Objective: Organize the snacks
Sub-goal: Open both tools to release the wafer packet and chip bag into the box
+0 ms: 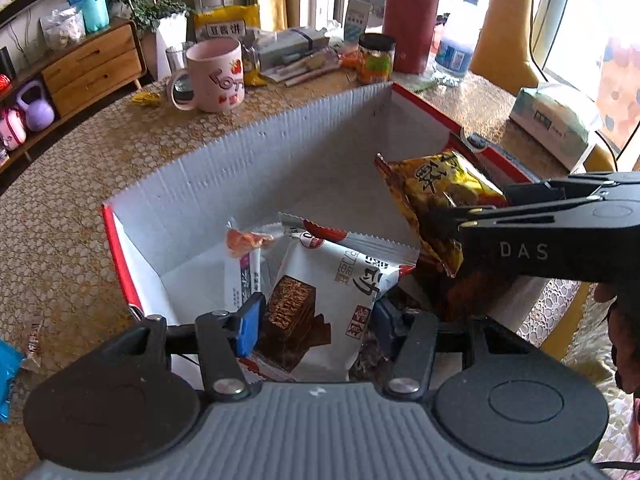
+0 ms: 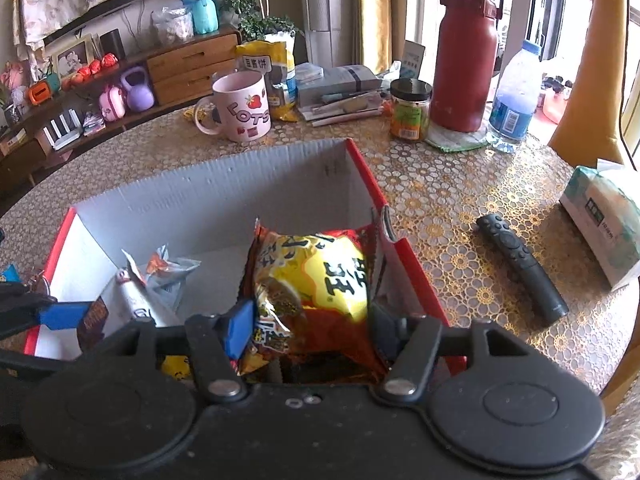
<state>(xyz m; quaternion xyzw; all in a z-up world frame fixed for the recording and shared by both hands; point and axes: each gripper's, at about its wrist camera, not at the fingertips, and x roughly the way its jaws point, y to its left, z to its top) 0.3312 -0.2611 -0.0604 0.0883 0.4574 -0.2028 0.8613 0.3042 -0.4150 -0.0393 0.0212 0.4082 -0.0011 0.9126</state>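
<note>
A cardboard box (image 1: 248, 168) with red outer sides and a white inside stands on the table; it also shows in the right wrist view (image 2: 224, 196). My left gripper (image 1: 316, 328) is shut on a white wafer packet (image 1: 332, 280) held over the box. My right gripper (image 2: 308, 324) is shut on a yellow and red snack bag (image 2: 316, 280), also over the box at its right side; in the left wrist view that bag (image 1: 436, 196) hangs from the right gripper's fingers (image 1: 452, 220). A small white and orange packet (image 1: 246, 256) lies inside the box.
A pink mug (image 2: 240, 108), red flask (image 2: 466, 60), water bottle (image 2: 514, 92), jar (image 2: 410, 110) and papers stand behind the box. A black remote (image 2: 520, 268) and a tissue pack (image 2: 604, 224) lie to the right. A blue wrapper (image 1: 8, 376) lies at the left.
</note>
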